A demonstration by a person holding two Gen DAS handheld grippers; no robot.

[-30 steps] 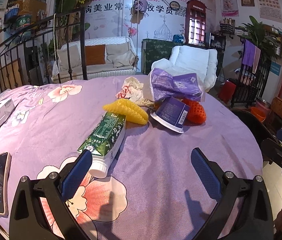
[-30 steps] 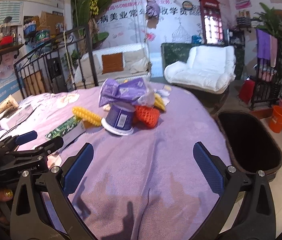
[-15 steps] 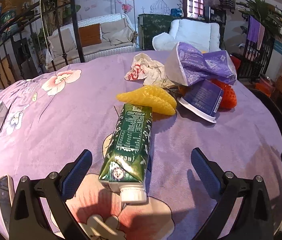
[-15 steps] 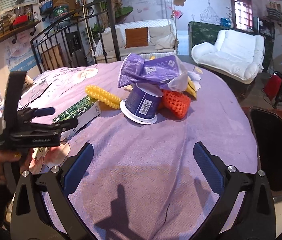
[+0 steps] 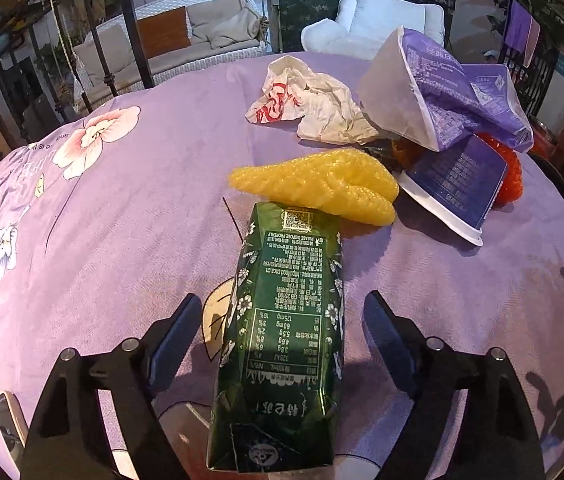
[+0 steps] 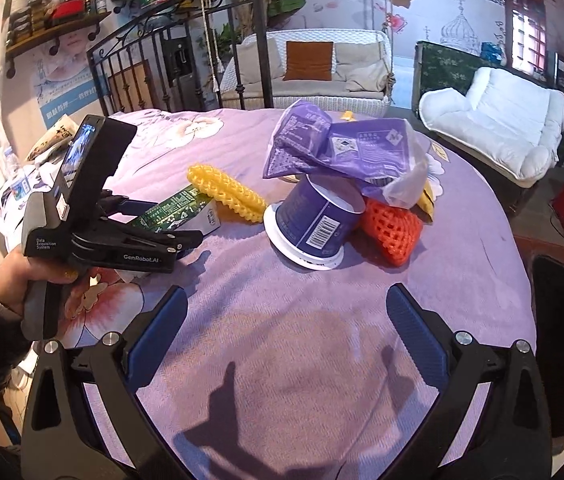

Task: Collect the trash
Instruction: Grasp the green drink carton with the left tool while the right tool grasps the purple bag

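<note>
At the bottom centre of the left wrist view, the left gripper (image 5: 282, 332) straddles a green carton (image 5: 282, 344) lying flat on the purple tablecloth (image 5: 122, 220). Its jaws are closing but not yet touching, likely lining up for a pick. Just above lie yellow foam netting (image 5: 318, 188) and a crumpled wrapper (image 5: 310, 100). The right gripper (image 6: 286, 332) hangs apart and empty, with a purple cup (image 6: 314, 220) at mid-frame.

L wrist cam looked steeply down, close over the green carton (image 5: 282, 344), trash pile at 1 o'clock. R wrist cam sat further back, tilted down across the purple tablecloth (image 6: 322, 360), facing the pile at 12, left gripper (image 6: 154, 220) at 10 o'clock. Both views shared carton, yellow foam net (image 5: 318, 186), purple cup (image 6: 318, 224), sofa behind.
</note>
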